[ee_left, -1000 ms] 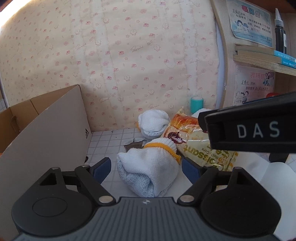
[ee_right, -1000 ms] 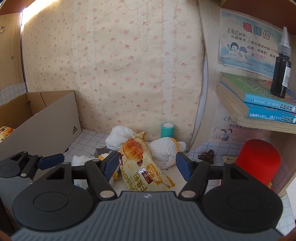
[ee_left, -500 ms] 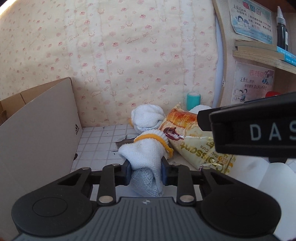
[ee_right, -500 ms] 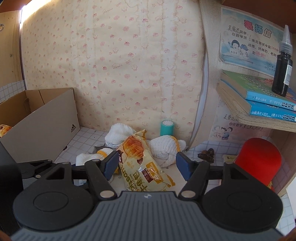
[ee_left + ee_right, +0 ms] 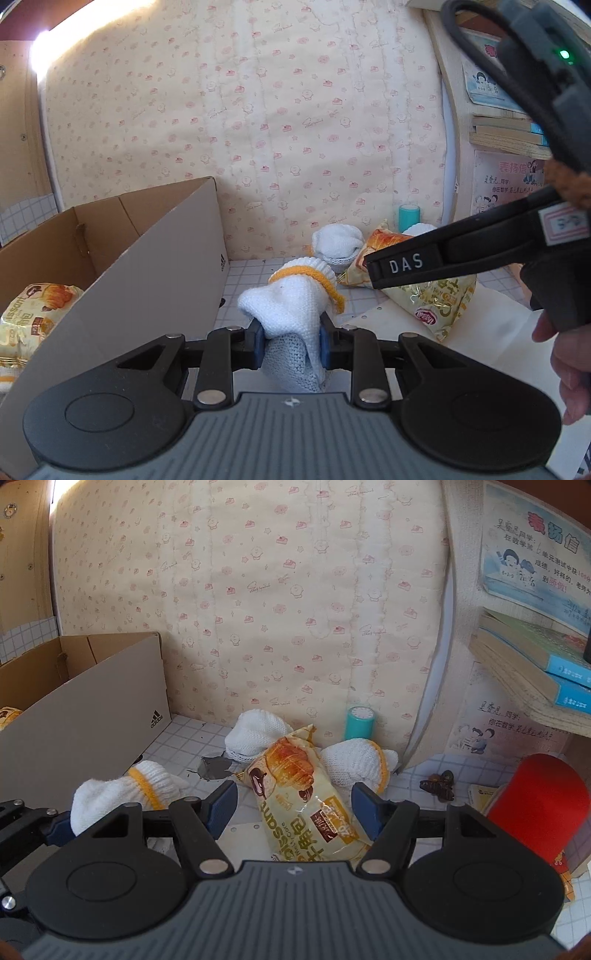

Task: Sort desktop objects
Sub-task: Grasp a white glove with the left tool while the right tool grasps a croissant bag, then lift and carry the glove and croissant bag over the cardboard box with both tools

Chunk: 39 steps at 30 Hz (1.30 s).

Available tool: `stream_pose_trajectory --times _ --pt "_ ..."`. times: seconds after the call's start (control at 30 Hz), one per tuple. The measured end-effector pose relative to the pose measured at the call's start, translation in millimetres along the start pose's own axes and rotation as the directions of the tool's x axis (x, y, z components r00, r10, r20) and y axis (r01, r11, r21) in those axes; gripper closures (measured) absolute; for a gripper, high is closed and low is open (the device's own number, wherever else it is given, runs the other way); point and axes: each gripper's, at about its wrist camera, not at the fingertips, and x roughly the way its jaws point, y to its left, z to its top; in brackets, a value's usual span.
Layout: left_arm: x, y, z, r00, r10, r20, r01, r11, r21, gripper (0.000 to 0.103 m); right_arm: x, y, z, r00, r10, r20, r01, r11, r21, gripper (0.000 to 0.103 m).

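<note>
My left gripper is shut on a white knit glove with a yellow cuff and holds it just right of the cardboard box. The same glove shows in the right wrist view. My right gripper is open and empty, its jaws on either side of a yellow croissant bag on the table. Two more white gloves lie behind the bag, one to the left and one to the right. Another croissant bag lies inside the box.
A teal roll stands against the patterned back wall. A red cup and a brown hair clip sit at the right under a shelf of books. A grey scrap lies on the tiled top.
My left gripper closed on the yellow-cuffed glove and lifted it up and towards the box. My right gripper stayed open over the croissant bag, moving slightly closer.
</note>
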Motion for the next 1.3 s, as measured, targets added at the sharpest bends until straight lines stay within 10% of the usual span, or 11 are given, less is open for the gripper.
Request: stream_pose_trajectory --times 0.4,0.6,1.3 --pt "-5.2 9.6 -4.5 1.0 0.003 -0.003 -0.004 1.0 -0.019 0.075 42.9 8.9 0.6 0.994 -0.057 -0.092 0.047 0.994 -0.103 0.022" --pt "-5.2 9.5 -5.7 1.0 0.002 -0.004 -0.002 1.0 -0.016 0.075 48.0 8.4 -7.2 0.992 -0.047 -0.114 0.037 0.996 -0.084 0.043" --pt "-58.8 10.1 6.4 0.995 -0.004 0.097 0.009 0.999 -0.044 0.075 -78.7 5.7 -5.4 0.993 -0.09 0.076 0.092 0.995 -0.034 0.045"
